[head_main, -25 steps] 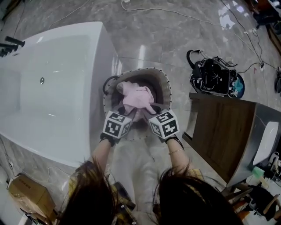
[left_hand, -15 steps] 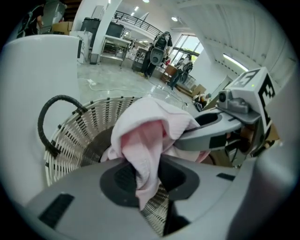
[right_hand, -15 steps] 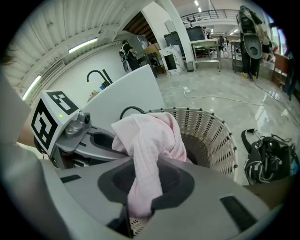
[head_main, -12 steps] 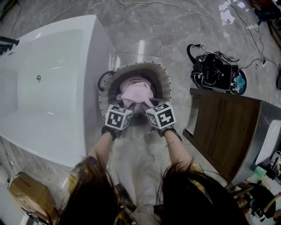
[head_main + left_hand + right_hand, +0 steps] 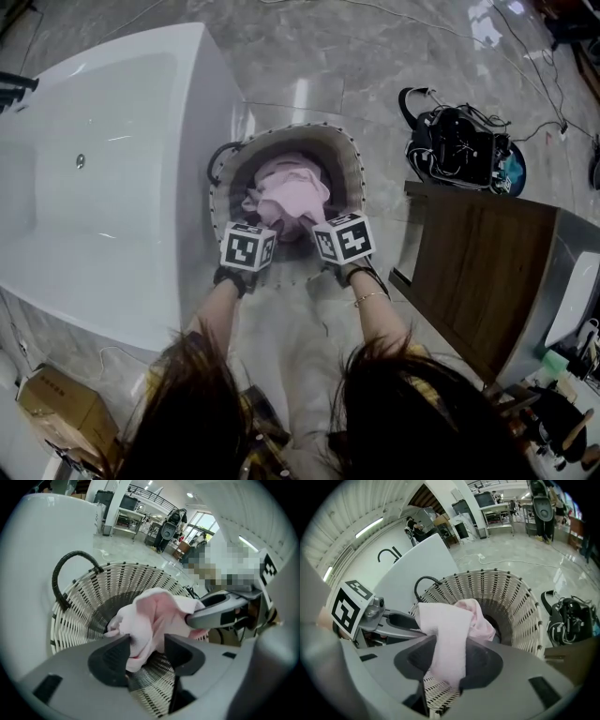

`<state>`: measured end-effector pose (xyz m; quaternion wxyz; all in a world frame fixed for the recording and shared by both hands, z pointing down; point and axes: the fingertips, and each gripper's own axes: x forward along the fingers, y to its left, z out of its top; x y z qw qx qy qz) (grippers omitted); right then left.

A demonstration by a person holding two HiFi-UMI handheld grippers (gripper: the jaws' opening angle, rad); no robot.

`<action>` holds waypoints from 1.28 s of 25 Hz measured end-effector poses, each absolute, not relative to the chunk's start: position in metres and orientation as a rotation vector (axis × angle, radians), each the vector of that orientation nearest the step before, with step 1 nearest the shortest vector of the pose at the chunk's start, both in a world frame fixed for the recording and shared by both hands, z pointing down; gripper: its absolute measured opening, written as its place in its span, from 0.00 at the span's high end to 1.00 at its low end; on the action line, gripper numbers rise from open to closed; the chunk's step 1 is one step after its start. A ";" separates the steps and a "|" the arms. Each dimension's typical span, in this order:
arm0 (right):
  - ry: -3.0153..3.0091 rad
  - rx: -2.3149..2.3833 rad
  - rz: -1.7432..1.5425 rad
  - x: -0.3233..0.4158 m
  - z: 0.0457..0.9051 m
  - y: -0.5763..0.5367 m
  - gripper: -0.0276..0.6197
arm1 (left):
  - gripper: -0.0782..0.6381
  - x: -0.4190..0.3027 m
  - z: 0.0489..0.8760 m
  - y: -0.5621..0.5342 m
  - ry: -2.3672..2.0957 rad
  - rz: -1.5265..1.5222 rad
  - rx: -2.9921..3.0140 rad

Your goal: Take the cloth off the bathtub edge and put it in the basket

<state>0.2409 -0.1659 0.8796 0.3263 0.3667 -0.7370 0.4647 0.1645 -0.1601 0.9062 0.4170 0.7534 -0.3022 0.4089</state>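
Observation:
A pink cloth (image 5: 291, 197) hangs over the mouth of a white wicker basket (image 5: 352, 155), which stands on the floor against the white bathtub (image 5: 112, 187). Both grippers are at the basket's near rim, a corner of the cloth in each. My left gripper (image 5: 258, 227) has jaws that are opening: the cloth (image 5: 154, 616) lies against one pad with a gap to the other. My right gripper (image 5: 315, 223) is opening too, but the strip of cloth (image 5: 445, 630) still fills the space between its pads. The basket's bottom is mostly hidden by the cloth.
The basket has a black handle (image 5: 70, 569) on the tub side. A black bag with cables (image 5: 459, 155) lies on the marble floor to the right. A wooden cabinet (image 5: 478, 272) stands close at right. A cardboard box (image 5: 52, 412) sits at lower left.
Both grippers drew back a little toward the basket's near rim, and the cloth has sunk lower over the basket. The left jaws have parted from the cloth on one side.

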 end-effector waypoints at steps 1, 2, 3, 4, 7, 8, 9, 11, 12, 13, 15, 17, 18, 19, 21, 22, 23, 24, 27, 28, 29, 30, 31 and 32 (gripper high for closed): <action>-1.923 0.967 1.208 0.244 0.880 -0.165 0.71 | 0.60 0.166 0.904 -0.160 -0.759 1.027 1.897; -1.915 0.975 1.202 0.247 0.880 -0.165 0.68 | 0.58 0.168 0.903 -0.161 -0.758 1.030 1.907; -1.909 0.984 1.201 0.249 0.880 -0.164 0.67 | 0.57 0.169 0.901 -0.162 -0.758 1.034 1.919; -1.905 0.993 1.207 0.250 0.879 -0.164 0.66 | 0.57 0.169 0.899 -0.163 -0.760 1.038 1.930; -1.907 1.011 1.219 0.250 0.875 -0.164 0.66 | 0.55 0.171 0.893 -0.167 -0.770 1.036 1.945; -1.910 1.011 1.220 0.249 0.873 -0.164 0.66 | 0.55 0.171 0.891 -0.167 -0.774 1.032 1.946; -1.914 1.008 1.223 0.248 0.872 -0.164 0.66 | 0.55 0.173 0.889 -0.167 -0.776 1.027 1.947; -1.919 1.001 1.225 0.245 0.868 -0.163 0.66 | 0.55 0.175 0.885 -0.165 -0.777 1.022 1.954; -1.921 1.001 1.223 0.244 0.867 -0.164 0.66 | 0.55 0.175 0.884 -0.164 -0.776 1.021 1.960; -1.923 1.002 1.218 0.242 0.865 -0.164 0.66 | 0.55 0.176 0.882 -0.164 -0.774 1.021 1.965; -1.926 0.999 1.206 0.240 0.861 -0.163 0.66 | 0.55 0.176 0.878 -0.162 -0.766 1.020 1.975; -1.926 0.993 1.190 0.240 0.857 -0.161 0.66 | 0.55 0.175 0.874 -0.160 -0.761 1.020 1.979; -1.927 0.994 1.183 0.240 0.855 -0.161 0.66 | 0.55 0.174 0.872 -0.160 -0.763 1.017 1.979; -1.929 0.999 1.180 0.240 0.852 -0.162 0.66 | 0.55 0.173 0.869 -0.160 -0.766 1.014 1.981; -1.932 1.012 1.175 0.240 0.845 -0.161 0.66 | 0.55 0.173 0.862 -0.160 -0.772 1.006 1.988; -1.932 1.015 1.167 0.241 0.842 -0.160 0.66 | 0.55 0.173 0.858 -0.159 -0.772 1.000 1.996; -1.932 1.015 1.152 0.241 0.838 -0.160 0.66 | 0.55 0.174 0.853 -0.159 -0.774 0.994 2.006; -1.932 1.011 1.132 0.240 0.834 -0.159 0.66 | 0.55 0.175 0.847 -0.160 -0.775 0.988 2.016; -1.931 1.004 1.103 0.239 0.819 -0.157 0.66 | 0.55 0.177 0.829 -0.160 -0.766 0.970 2.033; -1.931 1.008 1.104 0.238 0.813 -0.157 0.66 | 0.55 0.177 0.823 -0.159 -0.757 0.965 2.035; -1.933 1.013 1.103 0.238 0.805 -0.156 0.66 | 0.55 0.178 0.817 -0.159 -0.748 0.961 2.039; -1.937 1.019 1.098 0.238 0.797 -0.157 0.66 | 0.55 0.178 0.809 -0.159 -0.741 0.958 2.046; -1.940 1.026 1.090 0.238 0.788 -0.159 0.66 | 0.55 0.178 0.801 -0.161 -0.738 0.952 2.055; -1.944 1.035 1.084 0.238 0.778 -0.161 0.66 | 0.55 0.178 0.792 -0.162 -0.738 0.941 2.065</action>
